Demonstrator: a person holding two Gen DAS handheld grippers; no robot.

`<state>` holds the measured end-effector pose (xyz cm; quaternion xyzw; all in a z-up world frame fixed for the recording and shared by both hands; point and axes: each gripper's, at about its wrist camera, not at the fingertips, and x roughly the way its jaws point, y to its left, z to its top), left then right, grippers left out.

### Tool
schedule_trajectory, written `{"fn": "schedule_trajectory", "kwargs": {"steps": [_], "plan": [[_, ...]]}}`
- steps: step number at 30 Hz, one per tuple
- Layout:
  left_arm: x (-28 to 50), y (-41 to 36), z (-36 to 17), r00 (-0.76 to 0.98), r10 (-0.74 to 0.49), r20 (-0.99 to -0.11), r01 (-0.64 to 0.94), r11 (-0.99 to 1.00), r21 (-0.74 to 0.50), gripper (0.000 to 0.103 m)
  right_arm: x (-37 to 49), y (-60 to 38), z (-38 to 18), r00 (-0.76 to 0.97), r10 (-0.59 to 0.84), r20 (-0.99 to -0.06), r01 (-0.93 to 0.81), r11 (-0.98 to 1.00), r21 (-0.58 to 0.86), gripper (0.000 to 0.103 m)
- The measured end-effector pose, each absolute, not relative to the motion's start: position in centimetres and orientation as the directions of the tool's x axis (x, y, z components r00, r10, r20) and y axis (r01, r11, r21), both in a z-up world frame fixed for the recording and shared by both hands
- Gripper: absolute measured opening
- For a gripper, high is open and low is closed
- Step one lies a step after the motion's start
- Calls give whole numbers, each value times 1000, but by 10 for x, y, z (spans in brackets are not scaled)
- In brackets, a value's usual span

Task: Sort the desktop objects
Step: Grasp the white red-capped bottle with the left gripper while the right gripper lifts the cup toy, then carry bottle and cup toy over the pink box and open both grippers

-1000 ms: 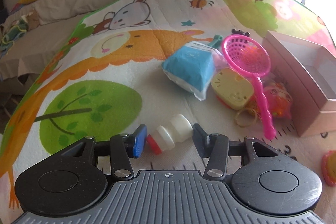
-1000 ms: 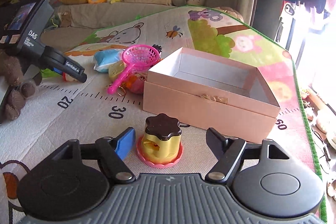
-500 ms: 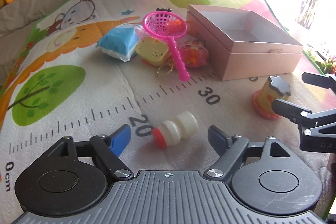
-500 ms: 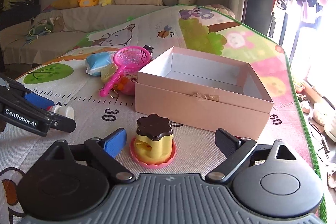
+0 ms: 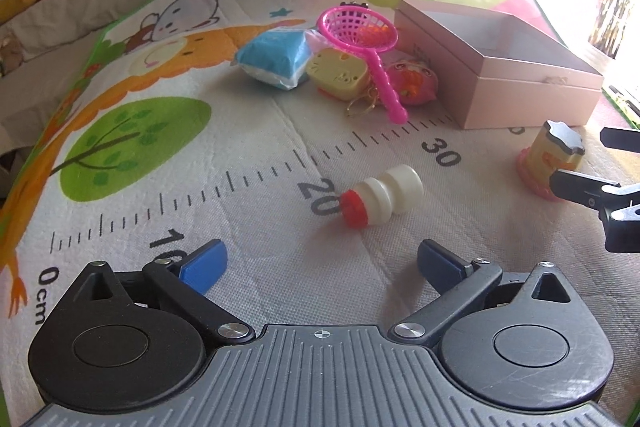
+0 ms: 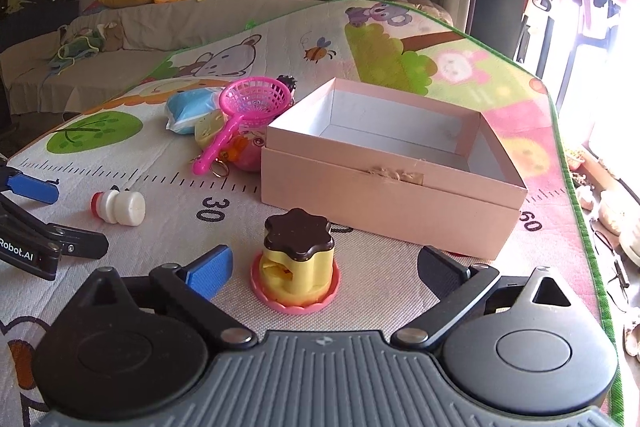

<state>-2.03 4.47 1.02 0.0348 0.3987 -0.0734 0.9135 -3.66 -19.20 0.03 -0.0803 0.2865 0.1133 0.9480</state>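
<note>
Two claws stand over the play mat point(image 5: 248, 155), neither gripping anything. The left claw point(image 5: 318, 265) has its jaws still spreading wide and nothing between them; the small white bottle point(image 5: 382, 202) lies on the mat just ahead of it and slightly to its right, clear of both blue pads, which fits a bottle just set down. The bottle rests on its side, its long axis running slantwise, red cap towards the claw's near left, flat white base away to the far right.

Farther ahead of that claw sits a heap awaiting sorting: a blue packet point(image 5: 276, 61), a yellow toy point(image 5: 338, 77), a pink net scoop point(image 5: 360, 35) with its handle pointing back towards the claw, and a pink toy point(image 5: 412, 85).

The right claw point(image 6: 322, 271) is likewise released, jaws easing apart, straddling the yellow cup with the brown lid point(image 6: 297, 261); the pads stand clear on either side. The cup is upright on its pink base, axis vertical. Just beyond it lies the open pink box point(image 6: 384, 195), apparently empty, likely the destination.
</note>
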Motion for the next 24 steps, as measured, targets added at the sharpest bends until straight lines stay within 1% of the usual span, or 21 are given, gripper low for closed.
{"fn": "schedule_trajectory", "kwargs": {"steps": [1,4,7,8,9,10,11,12,13,14,15,16,17,18,19,22,24], "plan": [[-18,43,12,663,-132,-737,170,985,-23,103,-37,-193,1,803,175,-570,-264,961,-77,99],[-14,34,22,682,-194,-705,175,979,-100,103,-38,-193,2,796,184,-577,-271,960,-67,99],[-4,19,25,709,-184,-681,166,982,-93,103,-36,-189,3,800,175,-573,-269,960,-82,99],[-1,15,23,710,-179,-681,165,983,-85,100,-33,-187,2,800,171,-575,-266,960,-85,99],[2,13,22,704,-180,-687,171,982,-82,87,-31,-187,2,800,167,-577,-262,961,-86,98],[5,11,19,691,-180,-700,173,982,-81,76,-29,-186,2,797,165,-581,-261,961,-86,95],[8,11,16,678,-177,-713,166,982,-86,63,-27,-185,2,794,164,-586,-262,961,-86,93],[8,13,16,685,-173,-708,161,983,-85,60,-25,-185,1,791,165,-590,-264,961,-85,89],[8,14,16,686,-172,-707,160,984,-84,59,-23,-184,1,789,166,-592,-265,960,-84,83],[7,16,17,688,-172,-705,158,984,-85,54,-22,-183,1,786,168,-594,-268,960,-83,78],[7,17,18,690,-172,-703,158,984,-85,52,-19,-182,1,781,175,-599,-276,958,-80,65],[6,18,19,693,-167,-701,157,984,-80,52,-18,-181,1,773,183,-608,-287,955,-77,50],[4,18,20,697,-164,-698,161,984,-70,52,-16,-180,1,758,201,-621,-307,949,-68,45],[2,18,21,700,-161,-696,169,984,-58,52,-16,-180,2,754,207,-624,-314,947,-65,41],[-1,17,22,705,-159,-691,180,983,-44,52,-18,-180,4,747,211,-631,-325,943,-70,39],[-12,13,34,717,-186,-671,228,973,-25,52,-25,-189,15,719,243,-651,-359,932,-50,39],[-16,8,49,733,-219,-644,275,961,-14,52,-31,-204,36,709,270,-651,-369,929,-17,39]]}}
